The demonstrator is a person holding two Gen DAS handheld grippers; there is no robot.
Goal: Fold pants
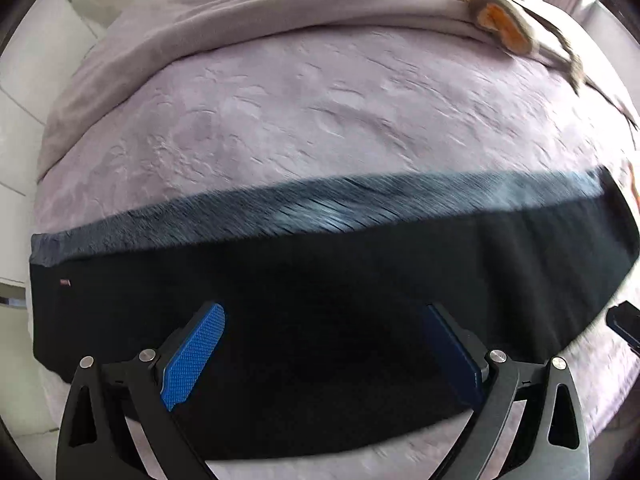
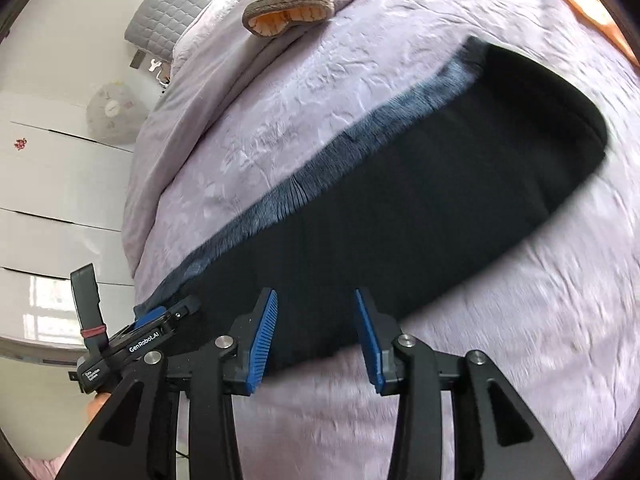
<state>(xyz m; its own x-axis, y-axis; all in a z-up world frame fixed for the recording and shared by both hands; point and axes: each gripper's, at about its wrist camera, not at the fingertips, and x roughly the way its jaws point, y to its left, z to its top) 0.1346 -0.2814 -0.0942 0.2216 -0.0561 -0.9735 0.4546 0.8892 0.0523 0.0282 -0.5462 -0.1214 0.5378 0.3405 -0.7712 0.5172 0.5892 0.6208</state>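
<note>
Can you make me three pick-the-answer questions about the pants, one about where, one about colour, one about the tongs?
1. Where do the pants lie?
A. on the lilac bedspread
B. on the floor
C. in a drawer

2. What colour are the pads on the tongs?
A. red
B. blue
C. yellow

3. What are the left tongs and right tongs doing?
A. both shut on the pants
B. both open, holding nothing
C. one holds the slipper

Answers: 1 A, the lilac cover shows all around the dark cloth. 2 B, both views show blue pads. 3 B, gaps between the pads show nothing pinched.

The pants (image 1: 320, 320) lie flat across the bed (image 1: 320, 120); slippers (image 2: 288, 10), apparently, sit beyond them.
</note>
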